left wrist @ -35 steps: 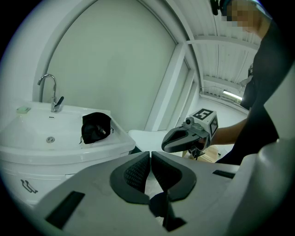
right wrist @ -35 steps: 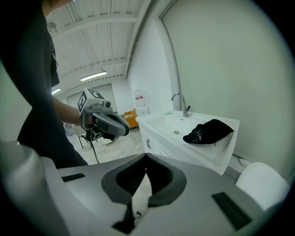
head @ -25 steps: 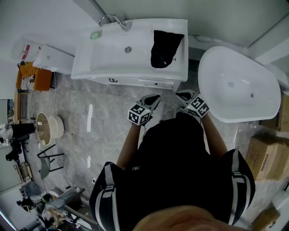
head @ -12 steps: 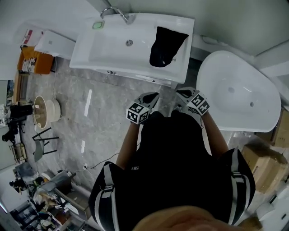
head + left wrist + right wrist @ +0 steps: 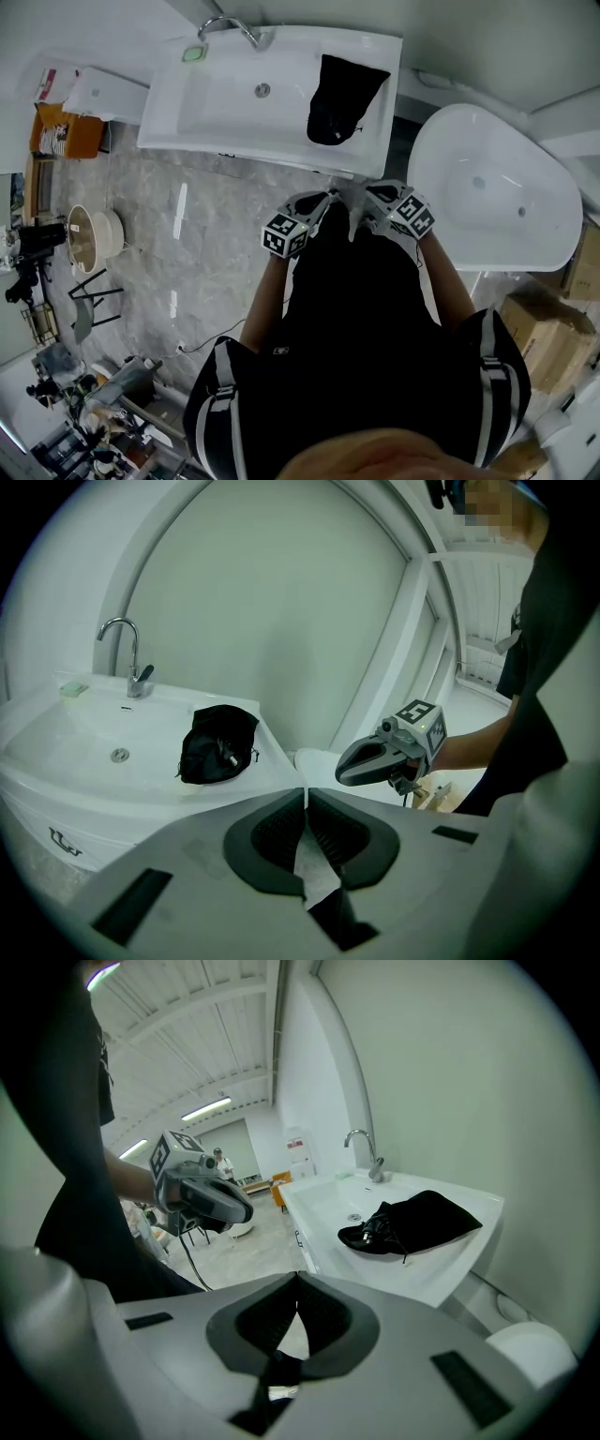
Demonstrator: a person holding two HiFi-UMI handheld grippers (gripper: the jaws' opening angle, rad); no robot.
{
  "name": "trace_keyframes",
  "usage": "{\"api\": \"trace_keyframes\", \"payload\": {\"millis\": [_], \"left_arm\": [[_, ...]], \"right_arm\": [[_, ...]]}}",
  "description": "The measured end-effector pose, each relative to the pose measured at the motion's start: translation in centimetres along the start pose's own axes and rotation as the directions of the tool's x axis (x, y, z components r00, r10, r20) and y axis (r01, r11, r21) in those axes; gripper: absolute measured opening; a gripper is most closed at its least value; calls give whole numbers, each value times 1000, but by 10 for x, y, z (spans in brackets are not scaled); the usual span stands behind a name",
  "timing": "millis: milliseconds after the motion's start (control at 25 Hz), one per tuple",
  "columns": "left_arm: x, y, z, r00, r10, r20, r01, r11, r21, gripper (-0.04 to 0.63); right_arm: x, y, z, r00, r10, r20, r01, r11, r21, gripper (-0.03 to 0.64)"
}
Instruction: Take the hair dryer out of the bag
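At the centre of the head view, the left gripper [image 5: 317, 202] and right gripper [image 5: 371, 199] are held side by side in front of the person's dark shirt, pointing up the frame. Each gripper's own view shows its two dark pads pressed together with nothing pinched between them, as they were a second ago. Over that second both grippers have edged closer to the front lip of the white washbasin [image 5: 225, 103]; only a narrow strip of floor now separates them from it. The black bag [image 5: 339, 98] lies unmoved in the upper middle of the frame, on the flat right end of the basin top, well apart from both grippers. A bit of cord or plug seems to show at the bag's mouth [image 5: 225, 752]; the hair dryer itself is not visible and is presumably inside. This looks like the approach: nothing has been grasped, and the jaws must spread before either can take the bag.
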State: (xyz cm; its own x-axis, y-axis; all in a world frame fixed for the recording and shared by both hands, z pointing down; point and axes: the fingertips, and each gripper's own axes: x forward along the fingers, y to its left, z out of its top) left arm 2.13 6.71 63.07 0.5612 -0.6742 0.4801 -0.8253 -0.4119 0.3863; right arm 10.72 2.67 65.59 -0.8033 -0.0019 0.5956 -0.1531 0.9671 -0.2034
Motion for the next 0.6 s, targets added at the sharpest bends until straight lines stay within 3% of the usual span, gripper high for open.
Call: {"api": "trace_keyframes", "payload": {"millis": [240,600], "left_arm": [[19,34,18,998,-60,-16,60,998,11,20],[44,87,47,982,-175,-66,181,979,93,20]], "right_arm": [[10,-22,16,998,-54,-36,54,999,6,58],[41,-61,49,985,-167,-34,168,985,44,58]]}}
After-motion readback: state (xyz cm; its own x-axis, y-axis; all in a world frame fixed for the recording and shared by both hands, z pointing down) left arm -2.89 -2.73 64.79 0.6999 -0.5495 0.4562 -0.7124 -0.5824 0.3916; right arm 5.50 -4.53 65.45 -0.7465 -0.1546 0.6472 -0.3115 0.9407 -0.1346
